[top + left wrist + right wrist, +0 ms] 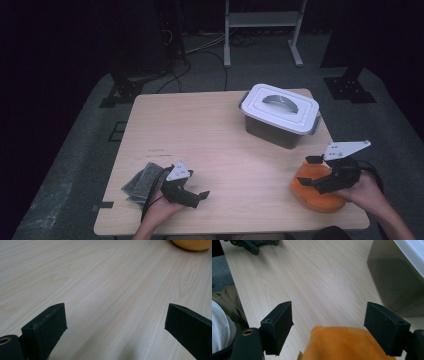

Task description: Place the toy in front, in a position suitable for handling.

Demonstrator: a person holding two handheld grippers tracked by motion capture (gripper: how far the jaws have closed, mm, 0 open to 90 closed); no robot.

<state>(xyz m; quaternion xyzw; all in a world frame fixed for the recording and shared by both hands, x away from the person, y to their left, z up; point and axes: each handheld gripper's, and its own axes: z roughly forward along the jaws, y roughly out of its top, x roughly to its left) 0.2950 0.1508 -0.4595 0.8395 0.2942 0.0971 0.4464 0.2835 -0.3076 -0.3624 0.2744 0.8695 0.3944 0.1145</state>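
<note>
In the high view, your right gripper (316,172) hovers over the orange cushion (316,195) at the bench's (220,150) near right corner. Your right gripper view shows the cushion (347,343) low between wide-open jaws, untouched. Your left gripper's (116,322) jaws stand open over bare bench.

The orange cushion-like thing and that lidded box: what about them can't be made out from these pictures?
- Orange thing: in the high view the right tongs and hand cover its right part; in the right gripper view the bottom edge cuts it off, so whether the pads touch it is unclear.
- White-lidded box: its contents are hidden by the lid and dark walls; the right gripper view's edge crops it.
- Dark cloth: the left tongs overlap it; too small to tell what it is.
</note>
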